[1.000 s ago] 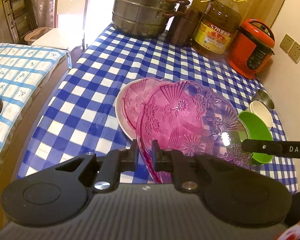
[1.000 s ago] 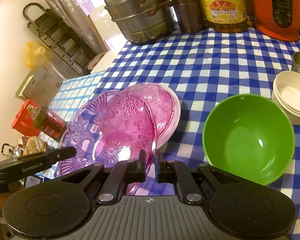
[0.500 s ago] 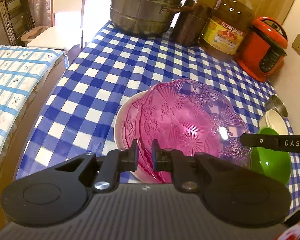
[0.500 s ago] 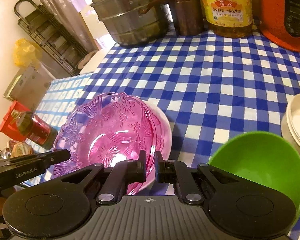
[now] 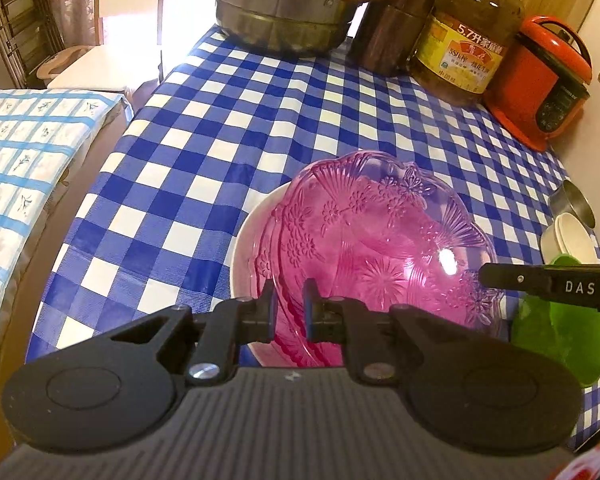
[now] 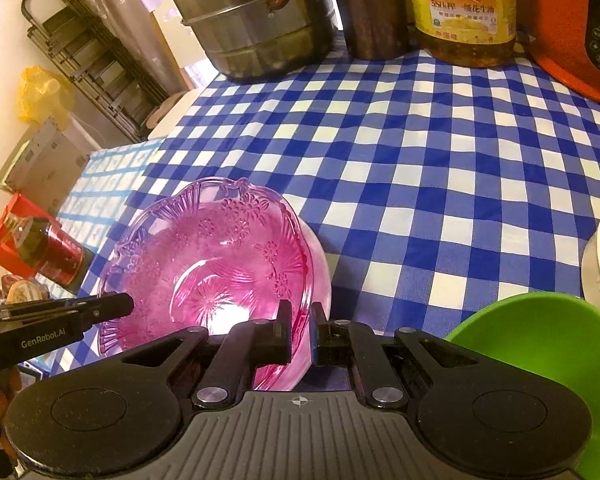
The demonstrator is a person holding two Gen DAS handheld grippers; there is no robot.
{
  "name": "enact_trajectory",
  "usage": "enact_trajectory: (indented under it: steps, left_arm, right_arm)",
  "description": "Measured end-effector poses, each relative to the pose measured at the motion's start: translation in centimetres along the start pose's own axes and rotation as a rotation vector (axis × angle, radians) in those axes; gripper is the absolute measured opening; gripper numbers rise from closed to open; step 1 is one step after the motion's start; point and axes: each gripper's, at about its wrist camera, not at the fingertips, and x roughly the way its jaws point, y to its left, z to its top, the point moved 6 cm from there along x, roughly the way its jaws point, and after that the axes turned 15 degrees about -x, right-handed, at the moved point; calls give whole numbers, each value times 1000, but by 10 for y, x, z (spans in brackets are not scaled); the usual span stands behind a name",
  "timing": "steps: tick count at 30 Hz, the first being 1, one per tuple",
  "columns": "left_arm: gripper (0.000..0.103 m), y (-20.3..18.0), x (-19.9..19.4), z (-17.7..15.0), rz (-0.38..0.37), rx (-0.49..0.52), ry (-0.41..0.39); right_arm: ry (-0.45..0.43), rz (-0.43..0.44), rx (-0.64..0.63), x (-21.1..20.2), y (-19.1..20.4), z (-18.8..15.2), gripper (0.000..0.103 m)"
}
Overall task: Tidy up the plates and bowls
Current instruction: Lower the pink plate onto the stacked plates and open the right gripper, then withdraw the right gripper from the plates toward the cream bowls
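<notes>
Nearby, green bowl (image 6: 540, 364) seemingly touches neither pink dish (image 6: 216, 264).

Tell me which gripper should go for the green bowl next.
Right, probably. The green bowl lies just beside the right gripper, while the left gripper is on the far side of the pink glass bowl. Both grippers appear clamped on that bowl's rim, so release first.

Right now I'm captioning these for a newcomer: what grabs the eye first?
The pink glass plate, pinched at its near rim by the left claw and the right claw, stacked over a white plate. Next, the blue checked tablecloth, then the green bowl to the right.
</notes>
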Motion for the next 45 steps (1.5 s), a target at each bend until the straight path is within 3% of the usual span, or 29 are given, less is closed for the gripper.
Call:
enact_trajectory:
  steps: [9, 15, 22, 33, 36, 40, 45]
  left_arm:
    - [14, -1, 1, 2, 25, 39, -6]
    - [15, -4, 0, -1, 72, 117, -32]
    - [15, -2, 0, -1, 61, 109, -34]
    - [15, 5, -4, 2, 50, 69, -64]
    - [16, 7, -6, 4, 35, 52, -78]
    - [19, 15, -4, 9, 29, 12, -91]
    - [19, 16, 1, 17, -7, 14, -98]
  right_arm:
    - [8, -14, -34, 5, 7, 2, 8]
    - [3, -20, -45, 6, 6, 4, 8]
    - [15, -17, -63, 10, 7, 2, 8]
    - [-33, -34, -172, 17, 8, 13, 9]
    - [-55, -19, -152, 14, 3, 14, 14]
    - [-66, -22, -120, 7, -2, 13, 32]
    - [-60, 2, -62, -1, -2, 9, 33]
